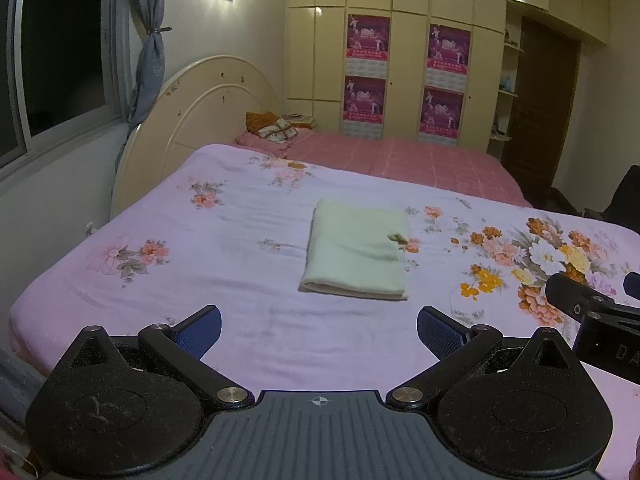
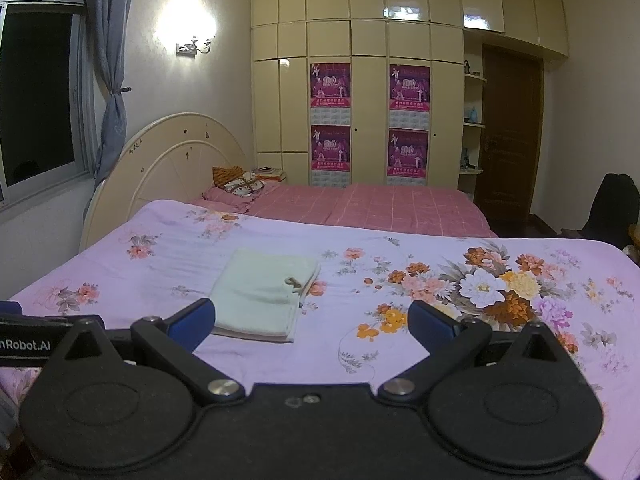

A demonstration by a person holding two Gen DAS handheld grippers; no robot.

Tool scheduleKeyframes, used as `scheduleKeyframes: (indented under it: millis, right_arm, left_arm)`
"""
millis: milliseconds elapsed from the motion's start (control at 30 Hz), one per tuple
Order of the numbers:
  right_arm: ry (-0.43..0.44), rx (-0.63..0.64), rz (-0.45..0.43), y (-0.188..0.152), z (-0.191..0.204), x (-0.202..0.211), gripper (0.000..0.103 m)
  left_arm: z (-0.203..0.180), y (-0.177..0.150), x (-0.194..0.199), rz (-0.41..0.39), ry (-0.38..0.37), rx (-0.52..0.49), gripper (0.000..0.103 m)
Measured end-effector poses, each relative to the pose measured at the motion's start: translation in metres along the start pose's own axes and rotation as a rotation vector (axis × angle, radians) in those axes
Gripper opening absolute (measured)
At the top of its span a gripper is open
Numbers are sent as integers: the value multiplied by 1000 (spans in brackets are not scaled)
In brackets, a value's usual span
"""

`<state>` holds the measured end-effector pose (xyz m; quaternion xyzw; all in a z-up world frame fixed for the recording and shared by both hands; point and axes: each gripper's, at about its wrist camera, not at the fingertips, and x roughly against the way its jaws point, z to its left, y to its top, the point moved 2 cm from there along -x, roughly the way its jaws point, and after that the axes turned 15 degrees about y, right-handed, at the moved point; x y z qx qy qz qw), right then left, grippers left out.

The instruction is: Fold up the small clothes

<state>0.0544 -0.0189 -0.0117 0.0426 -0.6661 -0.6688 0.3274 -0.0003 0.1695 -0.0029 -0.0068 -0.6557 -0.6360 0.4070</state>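
A pale green cloth (image 1: 356, 250) lies folded into a neat rectangle on the floral lilac bedsheet (image 1: 224, 256), with a small tan tag at its right edge. It also shows in the right wrist view (image 2: 262, 294). My left gripper (image 1: 319, 330) is open and empty, held back from the cloth's near edge. My right gripper (image 2: 311, 322) is open and empty, to the right of the cloth and apart from it. The right gripper's body shows at the right edge of the left wrist view (image 1: 592, 312).
A pink checked bed (image 1: 400, 160) lies beyond the floral sheet, with pillows and a small pile (image 1: 276, 128) by the cream headboard (image 1: 192, 120). A wardrobe with posters (image 1: 404, 76) stands at the back, a window (image 1: 60, 52) at left, a dark door (image 1: 544, 112) at right.
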Motion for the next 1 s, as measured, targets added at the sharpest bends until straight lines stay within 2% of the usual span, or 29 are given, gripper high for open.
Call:
scheduleKeyframes:
  millis: [733,933,1000]
  right_arm:
    - [-1,-3,10,0,-4,-6,102]
    - [3,-2,13,-1,-5,-8,102]
    - [2,-1,17,-1,-7,-12,102]
  left_arm:
    - [-8,4,-13,6,-16,-10,103]
    - [-12,5,-12,-65,-42,-50,103]
    - [-15,7,-15,-60,-43,-62,103]
